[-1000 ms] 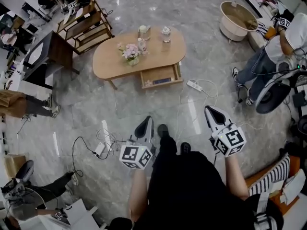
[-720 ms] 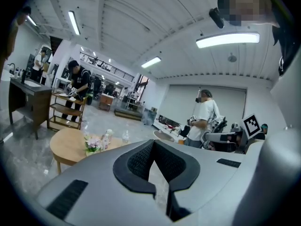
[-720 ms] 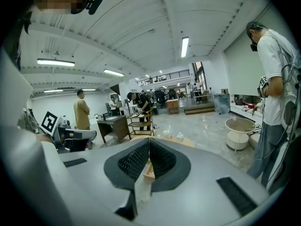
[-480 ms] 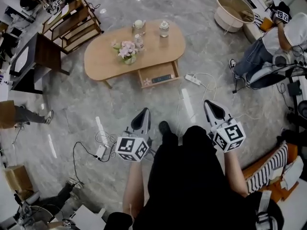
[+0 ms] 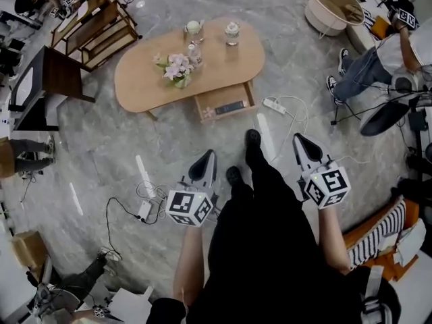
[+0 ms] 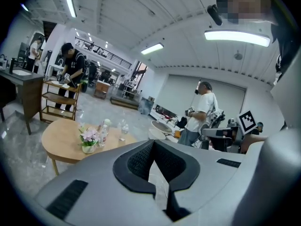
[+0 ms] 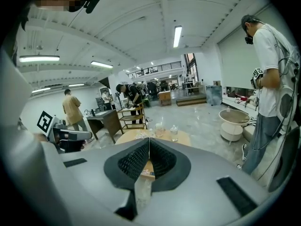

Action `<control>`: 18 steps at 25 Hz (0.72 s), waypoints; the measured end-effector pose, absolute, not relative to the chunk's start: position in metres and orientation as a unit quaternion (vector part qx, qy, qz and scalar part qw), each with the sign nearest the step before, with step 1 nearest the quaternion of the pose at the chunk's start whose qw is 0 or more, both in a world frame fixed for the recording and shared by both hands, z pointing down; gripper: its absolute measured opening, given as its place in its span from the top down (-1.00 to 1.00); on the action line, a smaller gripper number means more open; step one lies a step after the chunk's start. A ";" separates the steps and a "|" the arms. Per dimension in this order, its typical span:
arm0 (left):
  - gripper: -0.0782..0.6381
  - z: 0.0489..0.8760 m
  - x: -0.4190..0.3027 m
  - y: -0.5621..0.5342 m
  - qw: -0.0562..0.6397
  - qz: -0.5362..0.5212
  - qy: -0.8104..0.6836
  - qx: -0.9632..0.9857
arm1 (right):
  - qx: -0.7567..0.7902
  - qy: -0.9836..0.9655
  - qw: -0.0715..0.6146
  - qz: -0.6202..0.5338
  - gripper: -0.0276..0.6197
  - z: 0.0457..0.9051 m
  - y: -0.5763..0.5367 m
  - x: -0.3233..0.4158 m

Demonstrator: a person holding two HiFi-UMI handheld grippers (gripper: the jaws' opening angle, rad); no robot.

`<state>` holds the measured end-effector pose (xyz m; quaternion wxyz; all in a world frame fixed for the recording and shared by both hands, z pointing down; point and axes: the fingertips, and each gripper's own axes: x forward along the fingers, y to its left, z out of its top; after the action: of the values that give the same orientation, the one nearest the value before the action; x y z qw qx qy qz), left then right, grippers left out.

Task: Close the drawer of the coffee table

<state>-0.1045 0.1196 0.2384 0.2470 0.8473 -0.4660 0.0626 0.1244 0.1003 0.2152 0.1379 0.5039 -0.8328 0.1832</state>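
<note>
An oval wooden coffee table (image 5: 145, 86) stands on the grey marble floor ahead of me, its drawer (image 5: 226, 102) pulled out toward me with a dark item and a small pale item inside. On the tabletop are a pink flower pot (image 5: 177, 69) and two clear jars (image 5: 232, 32). My left gripper (image 5: 206, 156) is shut and empty, held well short of the table. My right gripper (image 5: 300, 140) is also shut and empty, to the right of the drawer's line. The table (image 6: 66, 142) shows at the left in the left gripper view and the table (image 7: 181, 138) behind the jaws in the right gripper view.
A white power strip (image 5: 275, 104) and cables lie on the floor just right of the drawer. More cables and a plug (image 5: 143, 210) lie left of my left gripper. A wooden shelf cart (image 5: 98, 29), a dark desk (image 5: 47, 73), a white round side table (image 5: 331, 5) and people surround the area.
I have stepped closer to the table, one foot now forward between the grippers. Both grippers moved toward the table with me and stayed shut.
</note>
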 end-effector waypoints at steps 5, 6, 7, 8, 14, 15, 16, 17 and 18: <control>0.75 0.231 -0.105 0.082 0.246 0.073 -0.485 0.836 | 0.476 -0.850 0.133 0.182 0.88 0.215 0.039 0.115; 0.75 0.229 -0.105 0.072 0.246 0.076 -0.488 0.834 | 0.470 -0.853 0.135 0.182 0.88 0.216 0.026 0.114; 0.75 0.228 -0.104 0.063 0.247 0.078 -0.491 0.831 | 0.463 -0.856 0.138 0.182 0.88 0.216 0.014 0.114; 0.75 0.228 -0.102 0.055 0.249 0.080 -0.496 0.828 | 0.456 -0.859 0.143 0.183 0.88 0.218 0.003 0.113; 0.75 0.243 -0.080 0.008 0.260 0.091 -0.518 0.810 | 0.414 -0.875 0.164 0.191 0.88 0.244 -0.052 0.128; 0.75 0.245 -0.078 0.006 0.263 0.097 -0.524 0.804 | 0.402 -0.879 0.166 0.197 0.88 0.250 -0.056 0.128; 0.75 0.248 -0.077 0.006 0.268 0.104 -0.530 0.798 | 0.389 -0.882 0.170 0.203 0.88 0.256 -0.059 0.127; 0.75 0.251 -0.076 0.006 0.272 0.111 -0.536 0.791 | 0.377 -0.885 0.175 0.209 0.88 0.263 -0.062 0.126; 0.75 0.254 -0.075 0.005 0.276 0.117 -0.540 0.786 | 0.368 -0.887 0.182 0.211 0.88 0.270 -0.067 0.125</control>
<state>-0.0746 0.0046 0.2535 0.2764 0.7861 -0.5402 0.1175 0.1252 -0.0671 0.2696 0.1822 0.3682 -0.8870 0.2107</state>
